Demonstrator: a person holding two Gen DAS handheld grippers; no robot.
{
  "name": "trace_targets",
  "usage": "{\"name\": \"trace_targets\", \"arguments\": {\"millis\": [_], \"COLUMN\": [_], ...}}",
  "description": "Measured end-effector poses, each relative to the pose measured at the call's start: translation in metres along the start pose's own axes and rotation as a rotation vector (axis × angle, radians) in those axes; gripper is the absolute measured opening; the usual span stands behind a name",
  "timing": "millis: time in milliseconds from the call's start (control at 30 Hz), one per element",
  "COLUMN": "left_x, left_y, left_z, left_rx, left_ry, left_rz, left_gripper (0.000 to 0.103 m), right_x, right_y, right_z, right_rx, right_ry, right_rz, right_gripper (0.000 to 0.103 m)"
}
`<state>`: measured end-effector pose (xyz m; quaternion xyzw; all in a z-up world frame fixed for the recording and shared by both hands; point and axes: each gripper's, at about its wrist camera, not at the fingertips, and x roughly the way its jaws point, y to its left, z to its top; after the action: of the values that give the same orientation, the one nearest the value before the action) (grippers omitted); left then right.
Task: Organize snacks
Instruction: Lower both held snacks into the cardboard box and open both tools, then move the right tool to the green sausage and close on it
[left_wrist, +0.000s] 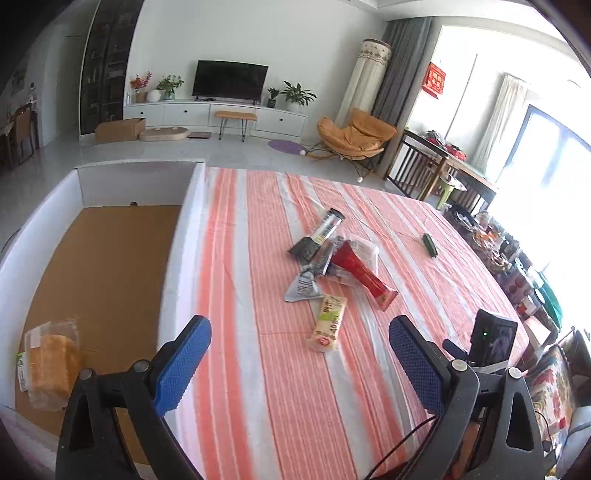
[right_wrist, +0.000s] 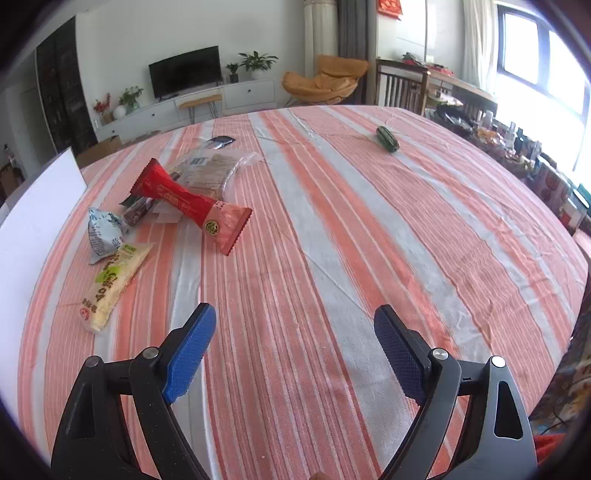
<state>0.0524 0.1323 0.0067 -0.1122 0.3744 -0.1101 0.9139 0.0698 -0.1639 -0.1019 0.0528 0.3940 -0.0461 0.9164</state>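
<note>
Hovering over striped bench (right_wrist: 332, 258), left gripper (left_wrist: 300, 362) and right gripper (right_wrist: 294, 350) both gaping, empty; snack pile (right_wrist: 177, 195) waiting near box (left_wrist: 122, 188) edge for transfer.

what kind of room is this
Most likely a home living room: a television on a low white cabinet, an orange lounge chair, and a table under a striped cloth.

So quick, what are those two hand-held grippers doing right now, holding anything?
Left hand-held gripper: open, holding nothing.
Right hand-held gripper: open, holding nothing.
</note>
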Motion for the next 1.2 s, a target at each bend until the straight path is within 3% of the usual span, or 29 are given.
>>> {"name": "trace_targets", "arguments": {"millis": [100, 233, 400, 533, 767, 900, 1200], "left_x": [0.024, 0.067, 0.115, 0.140, 0.156, 0.159, 0.160], "left_y": [-0.041, -0.071, -0.065, -0.049, -0.041, -0.041, -0.041], "left_z": [-0.013, -0.034, -0.058, -0.071, -0.083, -0.083, -0.083], "left_rx": [0.050, 0.143, 0.179, 0.169, 0.235, 0.248, 0.248], "left_ry": [0.061, 0.134, 0.199, 0.223, 0.198, 0.203, 0.201], "left_rz": [-0.065, -0.019, 0.064, 0.108, 0.161, 0.155, 0.159], "left_gripper": [0.096, 0.096, 0.096, 0.096, 0.097, 0.102, 0.103], "right_x": [0.005, 0.014, 0.018, 0.020, 0.016, 0.011, 0.010], "right_y": [-0.005, -0.013, -0.025, -0.023, -0.023, -0.021, -0.020], "right_z": [0.001, -0.002, -0.005, -0.007, -0.008, -0.009, -0.009], "right_rx": [0.005, 0.028, 0.088, 0.060, 0.058, 0.059, 0.059], "right_ry": [0.013, 0.048, 0.068, 0.075, 0.071, 0.070, 0.070], "right_rz": [-0.048, -0.071, -0.072, -0.096, -0.101, -0.107, -0.108], "right_gripper": [0.090, 0.090, 0.090, 0.091, 0.091, 0.091, 0.091]}}
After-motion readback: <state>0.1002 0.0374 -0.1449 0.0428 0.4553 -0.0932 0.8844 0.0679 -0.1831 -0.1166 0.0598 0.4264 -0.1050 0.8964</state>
